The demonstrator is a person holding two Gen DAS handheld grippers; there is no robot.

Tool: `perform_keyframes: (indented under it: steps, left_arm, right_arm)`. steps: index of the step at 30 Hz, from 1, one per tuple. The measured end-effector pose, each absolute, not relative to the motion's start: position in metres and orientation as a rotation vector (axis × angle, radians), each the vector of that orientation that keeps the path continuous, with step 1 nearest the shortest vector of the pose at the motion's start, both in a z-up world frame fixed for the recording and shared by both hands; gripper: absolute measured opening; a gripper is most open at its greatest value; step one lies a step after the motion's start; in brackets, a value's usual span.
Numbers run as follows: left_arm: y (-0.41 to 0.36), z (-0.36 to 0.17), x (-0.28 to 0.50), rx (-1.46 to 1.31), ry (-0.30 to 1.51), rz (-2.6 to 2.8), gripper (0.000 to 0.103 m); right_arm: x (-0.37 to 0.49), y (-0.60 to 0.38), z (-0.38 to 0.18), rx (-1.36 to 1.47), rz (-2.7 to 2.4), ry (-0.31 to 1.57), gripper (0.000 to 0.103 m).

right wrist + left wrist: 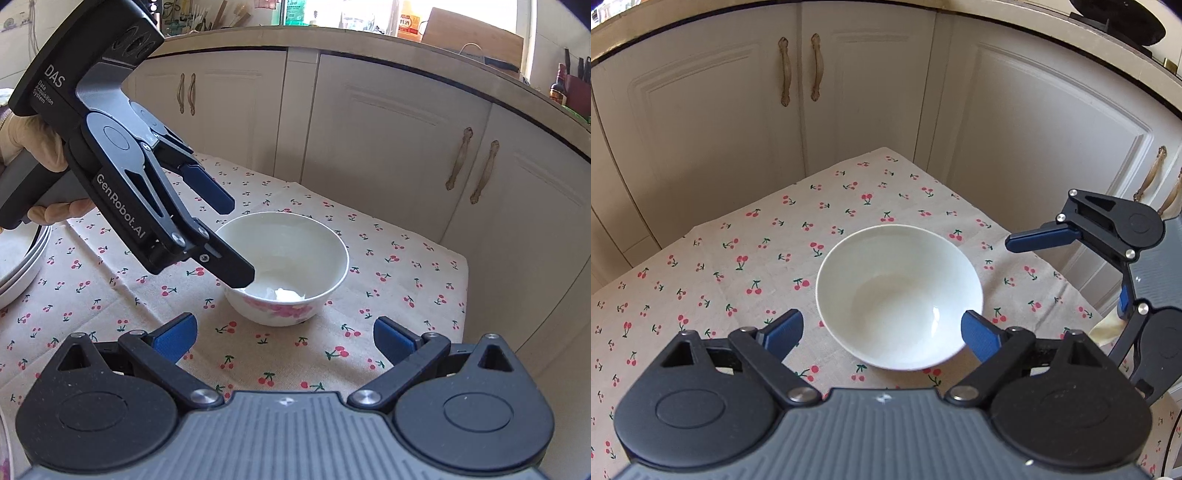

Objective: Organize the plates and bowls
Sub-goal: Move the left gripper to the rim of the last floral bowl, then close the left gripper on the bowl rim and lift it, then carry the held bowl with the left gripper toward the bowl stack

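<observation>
A white bowl (pixel 899 295) with pink flowers on its outside (pixel 291 266) stands upright on the cherry-print tablecloth (pixel 720 266). My left gripper (pixel 882 332) is open, its jaws wide on either side of the bowl's near rim; in the right wrist view it (pixel 236 240) hangs tilted over the bowl's left rim, one finger dipping just inside. My right gripper (pixel 282 334) is open and empty, a little short of the bowl; it shows at the right edge of the left wrist view (pixel 1071 280).
Stacked plates (pixel 22 258) lie at the table's left edge. Cream cabinet doors (pixel 849 92) stand close behind the table. The table's right edge (pixel 461 295) drops off near the cabinets. A countertop (pixel 369 33) holds bottles and utensils.
</observation>
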State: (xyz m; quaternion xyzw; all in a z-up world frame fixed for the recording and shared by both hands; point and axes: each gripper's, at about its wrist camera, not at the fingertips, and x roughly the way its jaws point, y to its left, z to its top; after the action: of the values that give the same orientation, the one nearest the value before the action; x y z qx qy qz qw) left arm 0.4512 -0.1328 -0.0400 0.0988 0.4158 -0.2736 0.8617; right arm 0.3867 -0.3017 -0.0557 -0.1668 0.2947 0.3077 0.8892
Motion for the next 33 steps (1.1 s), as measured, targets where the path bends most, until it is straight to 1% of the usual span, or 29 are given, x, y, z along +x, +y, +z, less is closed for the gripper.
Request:
perform_keyframes:
  steps: [2,6,10,13,16,21,29,33]
  left_arm:
    - [-0.133,-0.043,0.456,0.205,0.871,-0.576,0.091]
    - [-0.134,-0.045,0.465,0.194,0.875,-0.58,0.084]
    - [-0.136,-0.046,0.471,0.173,0.883,-0.583,0.081]
    - [-0.139,-0.047,0.475,0.17,0.885,-0.589,0.081]
    - [-0.14,-0.049,0.477,0.171,0.888,-0.593,0.077]
    - [-0.139,-0.051,0.478,0.17,0.889,-0.604,0.076]
    - [-0.139,-0.051,0.479,0.158,0.889,-0.609,0.076]
    - [-0.137,-0.052,0.48,0.146,0.893,-0.596,0.068]
  right_arm:
    - [0.395,-0.298,-0.059,-0.344,0.657,0.616,0.103]
    - [0.406,-0.29,-0.064,-0.344,0.668,0.616,0.102]
    - [0.414,-0.285,-0.068,-0.341,0.671,0.613,0.101]
    - [0.417,-0.283,-0.069,-0.335,0.674,0.61,0.098]
    - [0.422,-0.282,-0.07,-0.322,0.686,0.611,0.096]
    - [0.422,-0.28,-0.07,-0.31,0.699,0.615,0.092]
    - [0.422,-0.28,-0.069,-0.31,0.696,0.617,0.091]
    - [0.421,-0.279,-0.068,-0.313,0.691,0.619,0.091]
